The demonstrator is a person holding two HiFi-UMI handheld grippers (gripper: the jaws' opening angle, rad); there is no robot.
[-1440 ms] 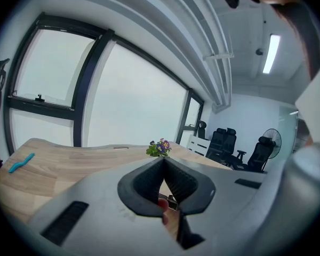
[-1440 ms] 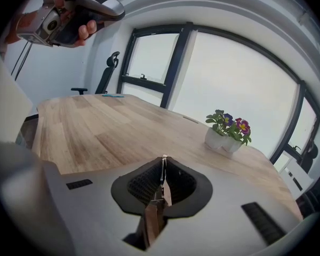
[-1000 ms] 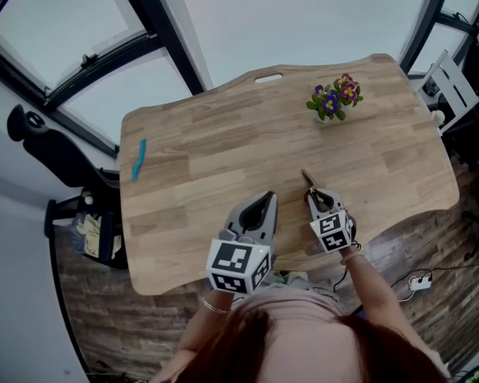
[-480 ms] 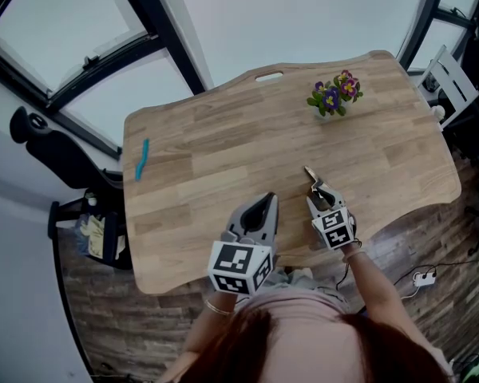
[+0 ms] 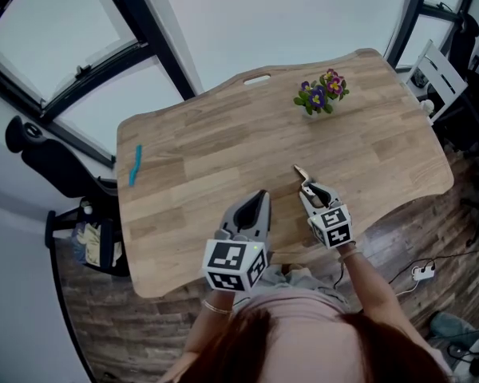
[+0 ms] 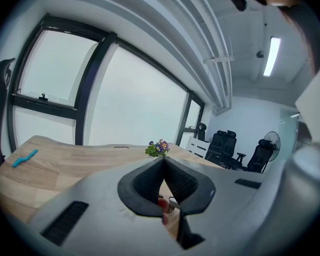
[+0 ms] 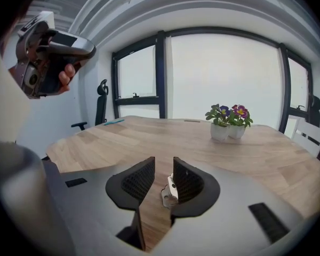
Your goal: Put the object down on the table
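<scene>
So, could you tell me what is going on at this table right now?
A person holds a gripper in each hand. The right gripper's jaws have just been opening. A small metal object sits loose between them, apparently down on the wooden table. The left gripper is shut.

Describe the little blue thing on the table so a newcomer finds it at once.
Start at the wooden table and go to its left edge, far from the potted flowers. The blue thing lies there alone: a slim, wavy turquoise strip, the only blue item.
</scene>
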